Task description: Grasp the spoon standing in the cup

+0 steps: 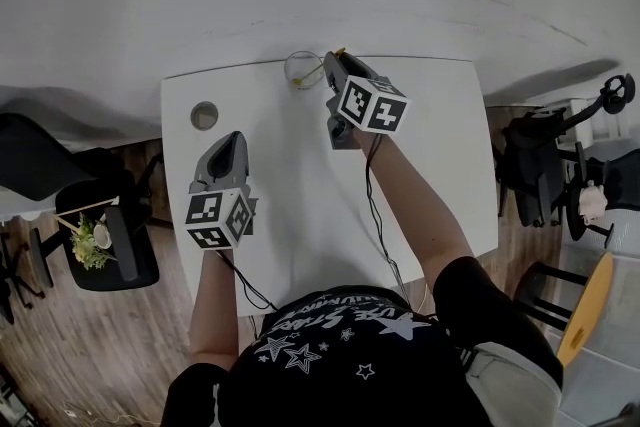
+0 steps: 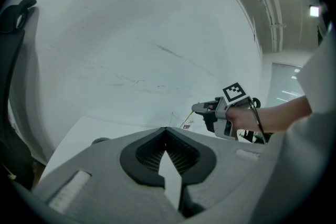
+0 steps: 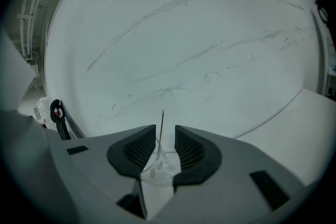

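A clear glass cup (image 1: 300, 70) stands at the far edge of the white table (image 1: 290, 215), right by the wall. A thin spoon (image 3: 162, 120) stands upright in the cup (image 3: 156, 169). My right gripper (image 3: 165, 131) is open, its pads on either side of the spoon handle with a small gap on both sides. In the head view the right gripper (image 1: 335, 63) sits just right of the cup. My left gripper (image 1: 230, 143) hovers over the table's left half, shut and empty. From the left gripper (image 2: 166, 129) view I see the cup (image 2: 181, 120) and the right gripper (image 2: 198, 108) beside it.
A round grey disc (image 1: 204, 115) is set in the table's far left corner. A curved white wall rises just behind the cup. A black chair (image 1: 105, 245) with a small plant (image 1: 88, 240) stands left of the table; dark equipment (image 1: 545, 170) stands to the right.
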Available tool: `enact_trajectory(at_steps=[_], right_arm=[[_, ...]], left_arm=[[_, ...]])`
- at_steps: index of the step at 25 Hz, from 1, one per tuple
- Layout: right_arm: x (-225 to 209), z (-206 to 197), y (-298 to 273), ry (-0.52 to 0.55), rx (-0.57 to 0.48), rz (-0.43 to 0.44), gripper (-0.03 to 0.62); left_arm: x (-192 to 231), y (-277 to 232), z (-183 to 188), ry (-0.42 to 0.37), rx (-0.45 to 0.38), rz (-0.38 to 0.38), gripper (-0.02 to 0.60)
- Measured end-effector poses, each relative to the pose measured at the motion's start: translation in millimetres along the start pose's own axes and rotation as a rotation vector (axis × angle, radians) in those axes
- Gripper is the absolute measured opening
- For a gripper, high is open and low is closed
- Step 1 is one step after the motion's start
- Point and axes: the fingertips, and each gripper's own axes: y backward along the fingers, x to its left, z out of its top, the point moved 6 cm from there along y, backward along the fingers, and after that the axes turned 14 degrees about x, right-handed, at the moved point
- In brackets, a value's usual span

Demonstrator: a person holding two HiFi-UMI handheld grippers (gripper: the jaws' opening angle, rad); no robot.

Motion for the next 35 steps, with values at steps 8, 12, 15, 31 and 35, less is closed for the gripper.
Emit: enact_trajectory(at_steps=[8, 12, 15, 31, 35], right_arm=[[3.3, -0.6, -4.7, 0.020, -0.005, -0.016, 0.058], [6.6, -1.1, -4.9, 0.017, -0.018, -0.018, 0.032], [7.2, -1.4, -2.4, -0.002, -0.027, -0.003, 0.023], [14.0, 14.1, 34.1, -0.022, -0.115, 0.089, 0.012], [20.1, 19.8, 48.6, -0.014, -0.141, 0.118, 0.012]], left_arm=[[3.5, 1.0, -3.9, 0.023, 0.015, -0.001, 0.008], [7.4, 1.3, -5.7, 0.036, 0.017, 0.001, 0.008], [8.5, 0.7, -6.3, 0.041, 0.016, 0.002, 0.008], [-14.3, 11.0, 1.4, 0.010, -0.001, -0.006, 0.008], [-23.0, 18.9, 4.2, 0.002, -0.006, -0.005, 0.008]])
